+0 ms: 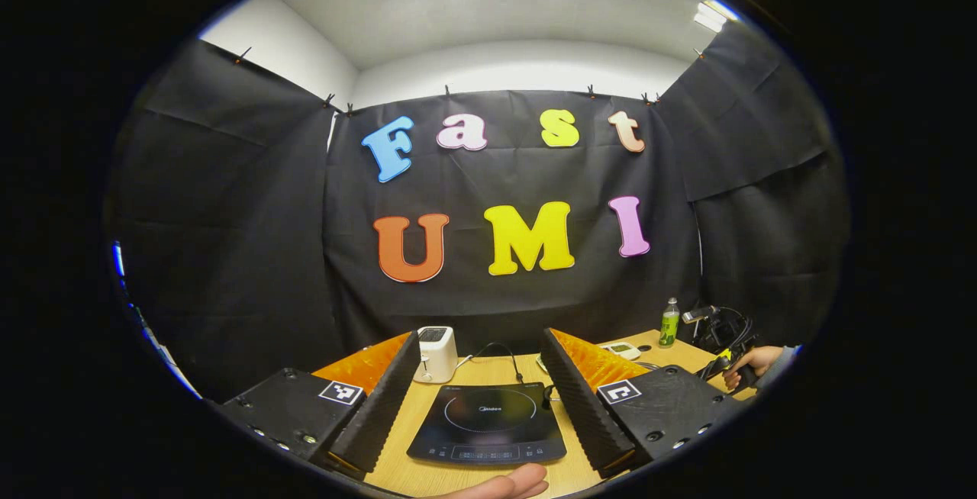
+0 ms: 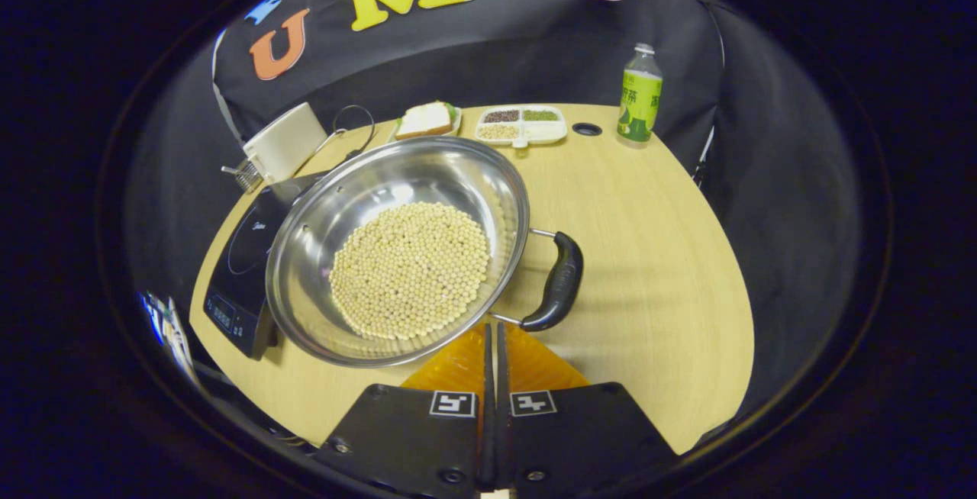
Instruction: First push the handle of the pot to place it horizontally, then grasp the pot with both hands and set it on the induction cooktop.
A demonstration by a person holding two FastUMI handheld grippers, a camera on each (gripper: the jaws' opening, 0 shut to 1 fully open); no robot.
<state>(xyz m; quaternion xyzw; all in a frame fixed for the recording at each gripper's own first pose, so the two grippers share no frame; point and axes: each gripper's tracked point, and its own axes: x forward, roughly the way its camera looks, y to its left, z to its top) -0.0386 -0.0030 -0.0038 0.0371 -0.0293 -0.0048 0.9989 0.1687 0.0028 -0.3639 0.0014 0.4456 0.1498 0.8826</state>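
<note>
A steel pot (image 2: 397,255) holding pale round beans stands on the wooden table (image 2: 649,255), its left side over the edge of the black induction cooktop (image 2: 240,270). The pot's black handle (image 2: 561,281) sticks out on the right side. My right gripper (image 2: 492,327) is shut with nothing between its fingers, and its tips are at the pot's near rim beside the handle's lower wire. My left gripper (image 1: 481,339) is open and raised above the table, with the cooktop (image 1: 488,423) lying between its fingers.
A white toaster (image 2: 286,144) stands behind the cooktop. At the table's far edge are a sandwich on a plate (image 2: 425,119), a divided tray of grains (image 2: 521,123) and a green bottle (image 2: 640,94). A hand (image 1: 752,362) shows far right in the left gripper view.
</note>
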